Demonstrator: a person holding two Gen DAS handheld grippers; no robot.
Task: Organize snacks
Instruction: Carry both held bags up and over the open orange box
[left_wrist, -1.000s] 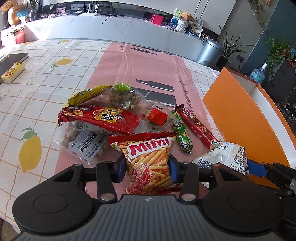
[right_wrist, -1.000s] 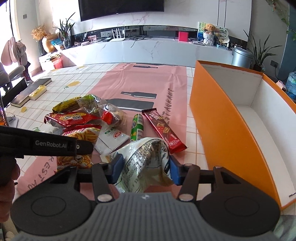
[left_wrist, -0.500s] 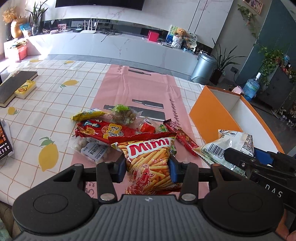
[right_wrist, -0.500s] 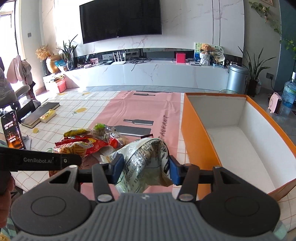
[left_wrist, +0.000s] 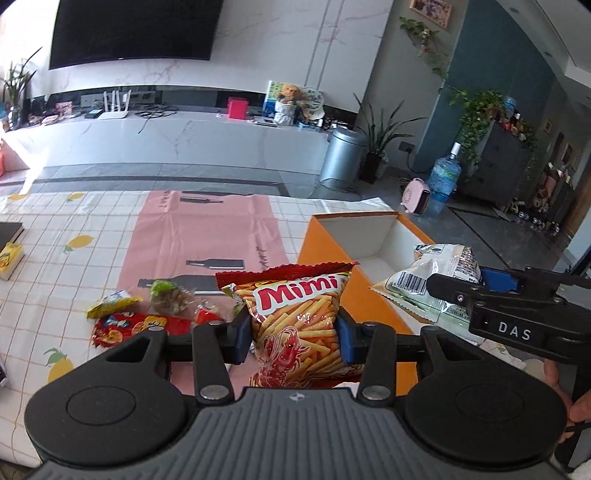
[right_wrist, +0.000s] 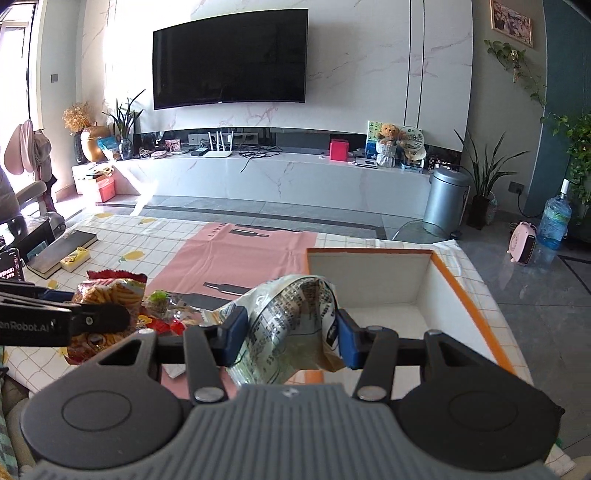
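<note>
My left gripper (left_wrist: 293, 336) is shut on a red Mimi snack bag (left_wrist: 295, 314) and holds it in the air above the table, near the left wall of the orange box (left_wrist: 332, 251). My right gripper (right_wrist: 288, 339) is shut on a white printed snack bag (right_wrist: 291, 325), raised over the near end of the orange box (right_wrist: 469, 299), whose white inside shows nothing in it. The white bag also shows in the left wrist view (left_wrist: 432, 280). The Mimi bag also shows in the right wrist view (right_wrist: 110, 291).
Several snacks lie in a pile on the pink mat: a yellow pack (left_wrist: 112, 301), a red pack (left_wrist: 136, 325), a clear bag with a green top (left_wrist: 166, 295). A book (right_wrist: 62, 253) and a yellow box (left_wrist: 9, 258) lie on the table's left side.
Both grippers have risen with their bags and the views have tilted up. The snack pile has dropped lower and farther off, and the orange box's inside has come into view.
</note>
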